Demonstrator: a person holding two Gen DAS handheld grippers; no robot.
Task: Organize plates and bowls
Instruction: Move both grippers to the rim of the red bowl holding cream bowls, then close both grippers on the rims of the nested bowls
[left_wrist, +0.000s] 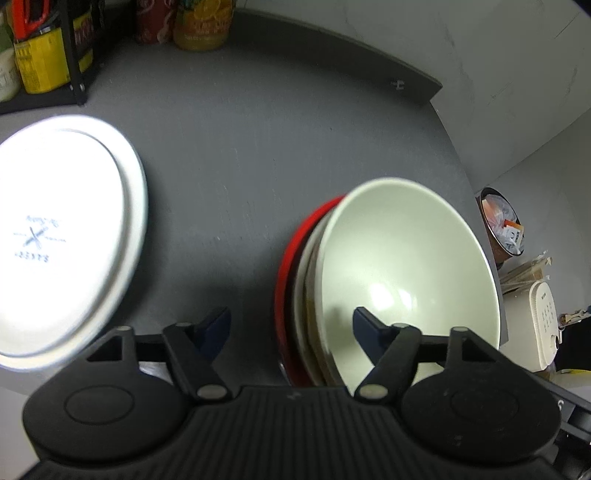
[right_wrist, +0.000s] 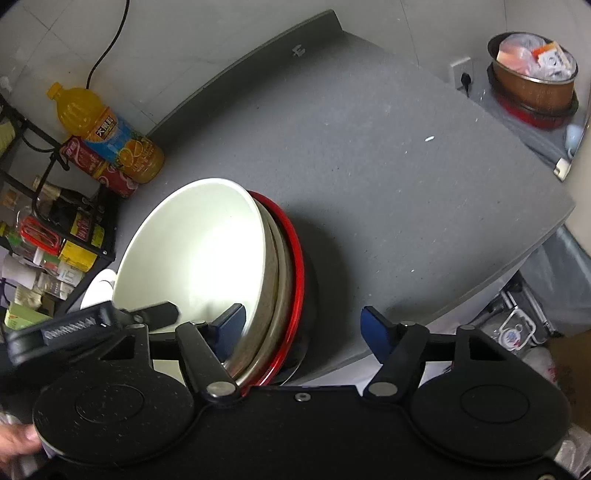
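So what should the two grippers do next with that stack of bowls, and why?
Probably close both on the rims. The left gripper and right gripper each straddle an opposite edge of the stacked bowls, pads not yet pressing, so pinching comes before lifting.

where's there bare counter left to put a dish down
Free: the grey counter behind and right of the stacked bowls, up to the back ledge. Also between the stack and the upturned white plate. Crowded: the far left corner, with bottles and rack.
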